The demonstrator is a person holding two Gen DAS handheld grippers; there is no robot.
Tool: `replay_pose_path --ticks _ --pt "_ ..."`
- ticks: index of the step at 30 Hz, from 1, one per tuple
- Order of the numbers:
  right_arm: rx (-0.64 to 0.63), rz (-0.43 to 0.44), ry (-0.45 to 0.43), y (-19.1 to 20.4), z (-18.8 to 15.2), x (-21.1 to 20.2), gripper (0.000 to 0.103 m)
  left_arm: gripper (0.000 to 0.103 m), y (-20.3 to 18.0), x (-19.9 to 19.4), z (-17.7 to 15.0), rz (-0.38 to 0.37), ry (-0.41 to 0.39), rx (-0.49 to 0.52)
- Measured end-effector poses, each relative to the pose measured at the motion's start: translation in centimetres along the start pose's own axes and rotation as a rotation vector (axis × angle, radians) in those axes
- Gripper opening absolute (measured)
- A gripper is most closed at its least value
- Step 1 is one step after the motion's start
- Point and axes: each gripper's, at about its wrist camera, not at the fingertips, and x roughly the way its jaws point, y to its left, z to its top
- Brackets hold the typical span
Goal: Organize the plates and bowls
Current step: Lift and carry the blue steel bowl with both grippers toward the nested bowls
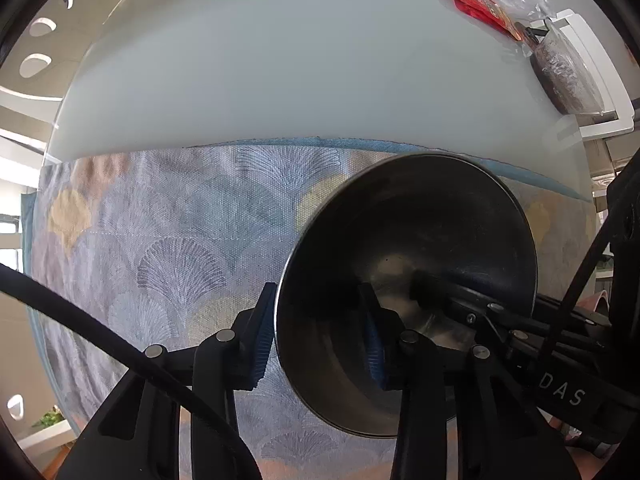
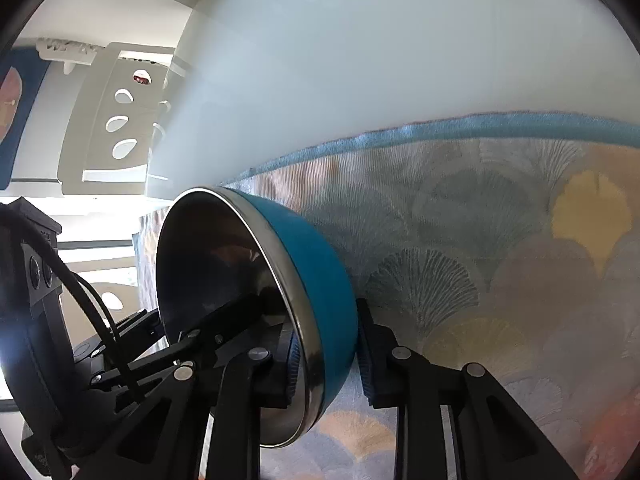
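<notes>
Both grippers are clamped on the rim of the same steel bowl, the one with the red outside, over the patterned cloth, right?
Not red. The right wrist view shows the bowl is blue outside with a steel rim. The rest holds: the left gripper and the right gripper each pinch its wall over the patterned cloth.

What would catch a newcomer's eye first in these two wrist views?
A steel-lined bowl with a blue outside fills the middle of both views, tipped on edge over the fan-patterned cloth. Both tongs clamp its rim from opposite sides: the left tongs and the right tongs, each with one finger inside the bowl and one outside. Beyond lies the bare white tabletop, with a red packet at its far right.
</notes>
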Motion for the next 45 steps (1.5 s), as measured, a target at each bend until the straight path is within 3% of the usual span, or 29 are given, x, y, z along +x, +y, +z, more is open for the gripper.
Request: replay_pose_path --ticks 9,23,45 --pt "-0.022 -0.010 -0.018 1.1 -0.2 -1.1 0.024 0.035 0.3 -1.3 -1.0 -0.028 -0.012 0.000" --pt "-0.036 0.010 -0.034 1.8 -2.3 -4.4 0.025 0.035 0.9 -5.0 -3.8 -0.011 -0.026 0.013" --pt "-0.079 0.015 -0.023 1.2 -7.4 -8.9 0.025 0.035 -3.5 -8.1 -8.9 0.021 -0.033 -0.016"
